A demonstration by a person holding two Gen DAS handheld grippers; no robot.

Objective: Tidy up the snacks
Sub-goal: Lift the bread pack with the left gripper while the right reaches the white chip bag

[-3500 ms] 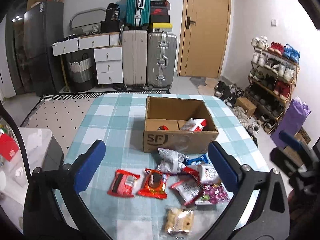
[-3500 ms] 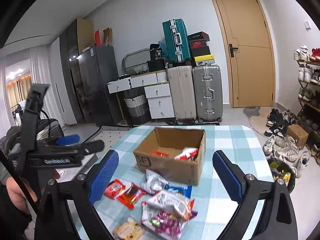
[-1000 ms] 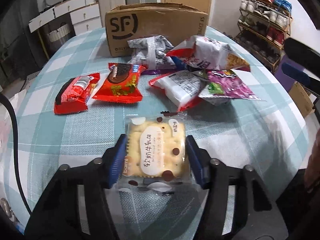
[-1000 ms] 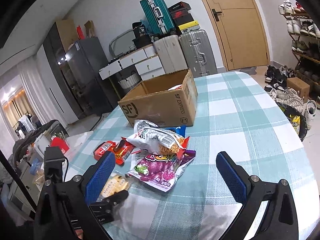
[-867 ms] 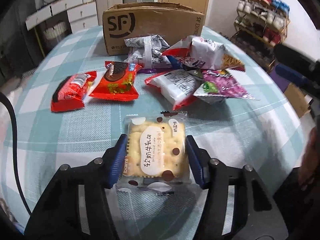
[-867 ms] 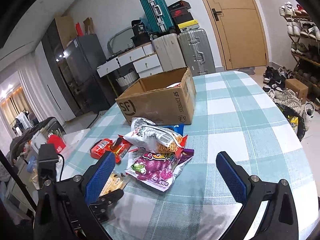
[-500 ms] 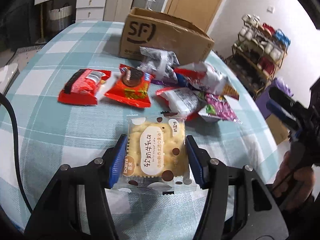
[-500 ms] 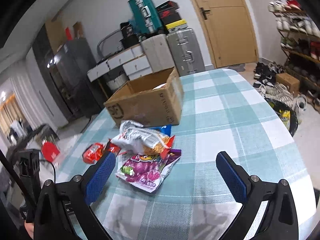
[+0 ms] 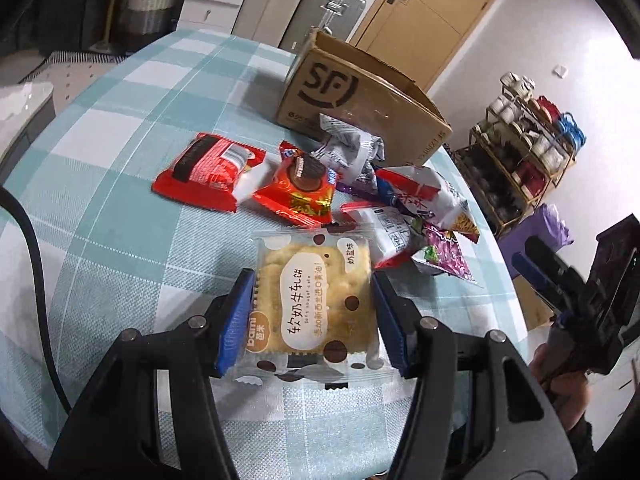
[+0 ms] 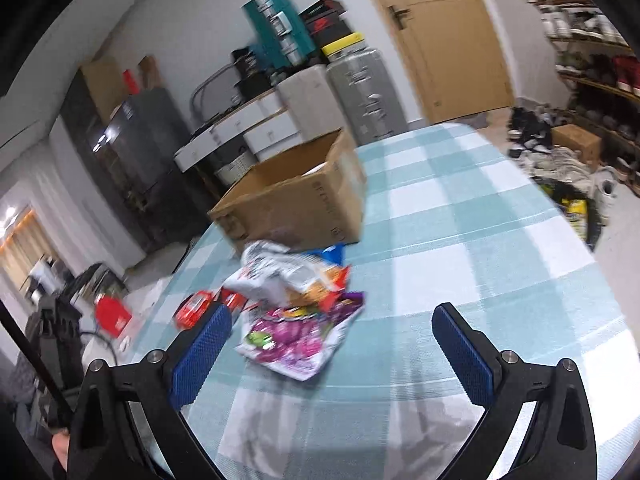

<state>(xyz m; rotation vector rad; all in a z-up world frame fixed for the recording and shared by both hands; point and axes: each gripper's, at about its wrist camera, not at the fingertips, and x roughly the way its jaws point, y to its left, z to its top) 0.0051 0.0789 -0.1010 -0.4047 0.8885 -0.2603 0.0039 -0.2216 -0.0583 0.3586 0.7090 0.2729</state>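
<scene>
1. Cracker packet (image 9: 312, 300): a clear-wrapped square biscuit with a white label, clamped between the two blue pads of the left gripper (image 9: 313, 316). It is held flat at the near edge of the table, clear of the cloth as far as the view shows.
2. Left gripper: jaws closed on the packet's left and right edges. The wrapper's crimped ends stick out near and far of the pads, so the grip probably bears on the biscuit itself.
3. Cardboard box (image 9: 362, 108): open-topped, at the far side of the table and marked "SF". Judged to be the destination.
4. Loose snacks between packet and box: two red packets (image 9: 208, 172), a crumpled silver bag (image 9: 352, 148), a white and red bag (image 9: 424, 196) and a purple bag (image 10: 296, 340).
5. Right gripper (image 10: 328, 354): jaws wide apart, nothing between them, hovering over the near right part of the checked tablecloth (image 10: 460, 216), just near of the purple bag.
6. Step in hand, as judged: carrying the packet to the box. To do it well, lift it above the pile and the box's near wall, keep it level, and release only once it is over the opening. A harder squeeze could crack the biscuit.
</scene>
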